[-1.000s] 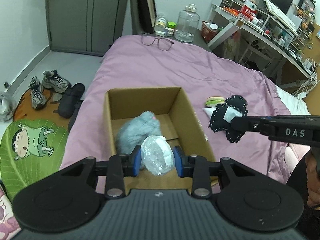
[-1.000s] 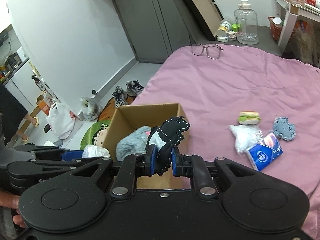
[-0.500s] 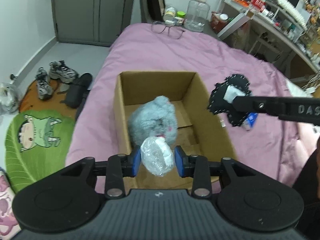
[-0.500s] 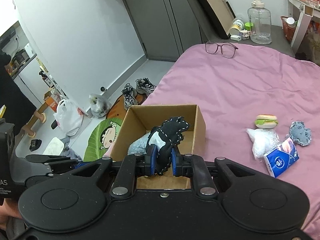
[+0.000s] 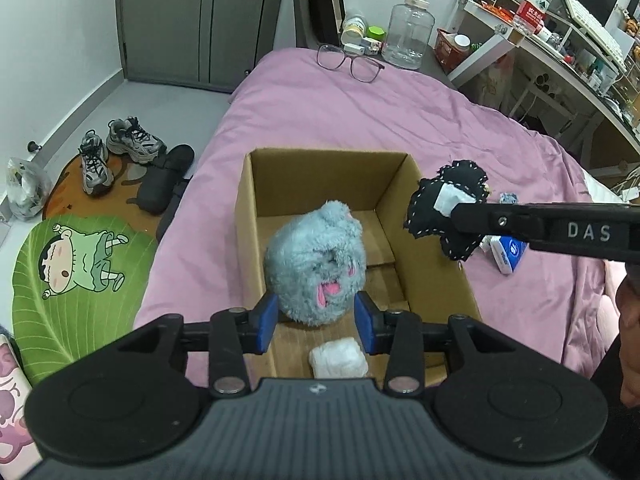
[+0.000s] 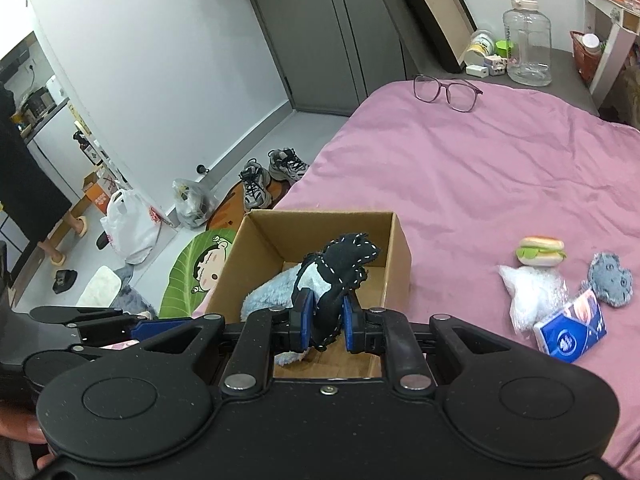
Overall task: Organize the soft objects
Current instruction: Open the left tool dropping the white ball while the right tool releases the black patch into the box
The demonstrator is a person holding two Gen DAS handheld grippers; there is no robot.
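Lettering "DAS" is showing in white on the side of the right tongs (image 5: 452, 216), reaching in from the right edge of the left wrist view. Right tongs (image 6: 325, 322) are pinching a black felt toy with white stitching (image 6: 340, 276), its long axis running up and away from the blue pads, hanging over the right wall of the cardboard box (image 5: 436, 276). Left tongs (image 5: 316, 322) are standing wide apart, gripping nothing, above the near end of the box. Grey-blue plush ball (image 5: 316, 264) is sitting inside the box, pink mouth facing the near end; white wrapped bundle (image 5: 338, 362) is lying on the box floor just beside it. Blue tissue pack (image 6: 572, 330), burger toy (image 6: 542, 251), grey felt piece (image 6: 611, 278) and clear bag (image 6: 532, 294) are lying on the pink bed (image 6: 480, 160); tissue pack print is not readable. Red-labelled bottle (image 5: 534, 2) is standing on the bench, writing too small to read.
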